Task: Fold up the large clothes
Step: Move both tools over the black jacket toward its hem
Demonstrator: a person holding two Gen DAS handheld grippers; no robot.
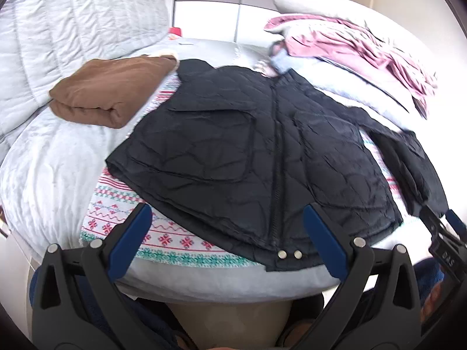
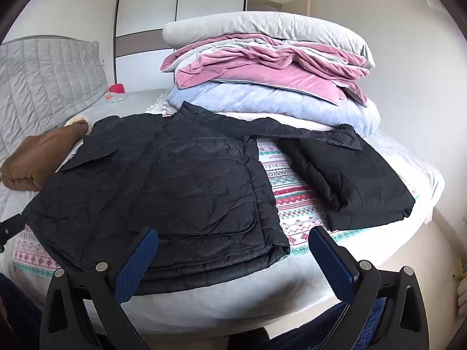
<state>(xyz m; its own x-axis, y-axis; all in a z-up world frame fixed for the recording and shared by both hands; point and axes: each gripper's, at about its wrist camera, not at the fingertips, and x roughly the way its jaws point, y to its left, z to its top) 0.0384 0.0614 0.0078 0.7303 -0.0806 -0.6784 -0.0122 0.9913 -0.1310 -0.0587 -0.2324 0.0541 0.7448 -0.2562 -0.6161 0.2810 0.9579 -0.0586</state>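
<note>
A black quilted jacket [image 1: 233,145] [image 2: 163,186] lies spread flat on the bed, front up, with its zip running down the middle and two snaps at the hem. My left gripper [image 1: 227,215] hovers open just above the hem near the bed's front edge, holding nothing. My right gripper [image 2: 233,236] is also open and empty, over the jacket's right hem corner. One sleeve stretches right along the bedding pile. A folded black garment [image 2: 353,180] [image 1: 408,157] lies to the jacket's right. The right gripper [image 1: 446,227] shows at the left wrist view's right edge.
A folded brown garment [image 1: 111,93] [image 2: 38,157] sits left of the jacket. A patterned blanket [image 1: 122,218] [image 2: 292,192] lies under it. Stacked pink, blue and grey bedding [image 2: 262,67] [image 1: 350,43] fills the back right. A grey quilted headboard [image 2: 49,78] stands at left.
</note>
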